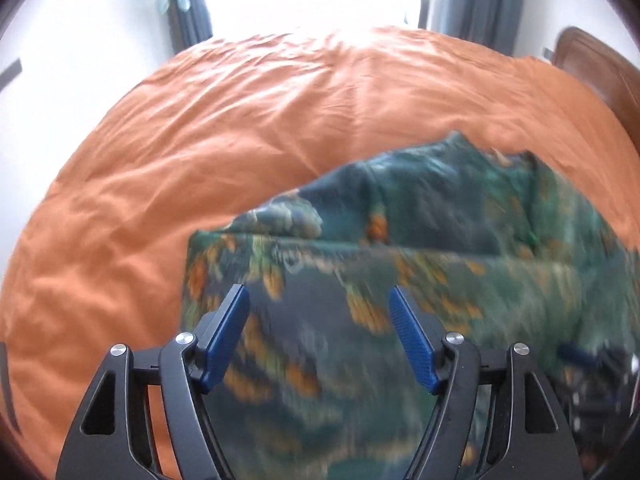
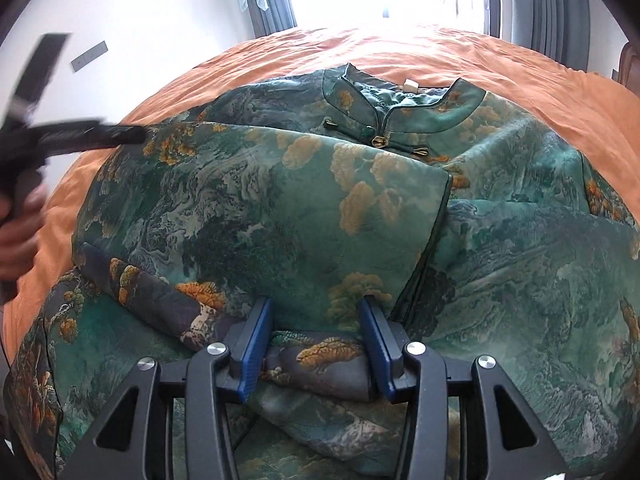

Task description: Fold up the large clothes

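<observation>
Right wrist view looks along the bed (image 2: 520,64), with its orange cover, where a green patterned dress (image 2: 248,208) lies spread out, its collar (image 2: 400,116) at the far end and its length running from that collar back toward the camera. A sleeve or side panel is already folded across the body, its dark piped edge slanting down from below the collar. The right gripper (image 2: 316,332) sits at the near end, opposite the collar, its blue fingers (image 2: 256,344) partly apart with a bunched fold of the dress between them; whether they truly pinch it I cannot tell. Left of the collar, out over the dress's edge, the left gripper (image 2: 86,136) shows as a blur in a hand (image 2: 18,236). In its own view that gripper (image 1: 320,320) has its fingers spread wide above the cloth, gripping nothing. I judge the right gripper nearer the near fold, so lifting it toward the collar falls to it.
</observation>
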Available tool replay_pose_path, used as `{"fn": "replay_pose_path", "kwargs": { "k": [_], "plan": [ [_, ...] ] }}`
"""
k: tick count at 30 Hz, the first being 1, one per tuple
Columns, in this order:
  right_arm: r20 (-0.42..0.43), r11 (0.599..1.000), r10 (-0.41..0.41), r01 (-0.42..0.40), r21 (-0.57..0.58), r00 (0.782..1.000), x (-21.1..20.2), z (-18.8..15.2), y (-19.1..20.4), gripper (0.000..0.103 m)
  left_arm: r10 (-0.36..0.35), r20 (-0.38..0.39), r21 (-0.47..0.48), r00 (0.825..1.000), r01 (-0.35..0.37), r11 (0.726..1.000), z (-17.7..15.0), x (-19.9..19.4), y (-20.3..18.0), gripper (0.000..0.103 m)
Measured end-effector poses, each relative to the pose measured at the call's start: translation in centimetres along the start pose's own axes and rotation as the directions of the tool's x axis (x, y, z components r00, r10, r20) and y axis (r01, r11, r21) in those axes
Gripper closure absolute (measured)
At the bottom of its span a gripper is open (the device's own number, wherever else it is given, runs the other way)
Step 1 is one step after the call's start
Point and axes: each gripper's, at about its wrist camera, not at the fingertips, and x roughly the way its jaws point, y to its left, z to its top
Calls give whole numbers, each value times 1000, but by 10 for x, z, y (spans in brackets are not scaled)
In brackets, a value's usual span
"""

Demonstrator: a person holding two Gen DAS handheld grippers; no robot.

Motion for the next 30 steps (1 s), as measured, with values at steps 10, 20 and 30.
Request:
{"fn": "replay_pose_path", "kwargs": {
  "k": [10, 20, 30],
  "plan": [
    [9, 1000, 10, -10, 2, 1000, 2, -1, -2, 57, 38, -17, -34, 999, -39, 999, -20, 44, 5, 22],
    [63, 1000, -9, 10, -18, 998, -76, -20, 14, 53, 31, -11, 145, 999, -30, 989, -90, -30, 10, 12],
    [179, 995, -99, 93, 40, 979, -193, -111, 5, 51, -30, -3, 49, 1000, 30, 998, -104, -68, 12, 12]
  ]
}}
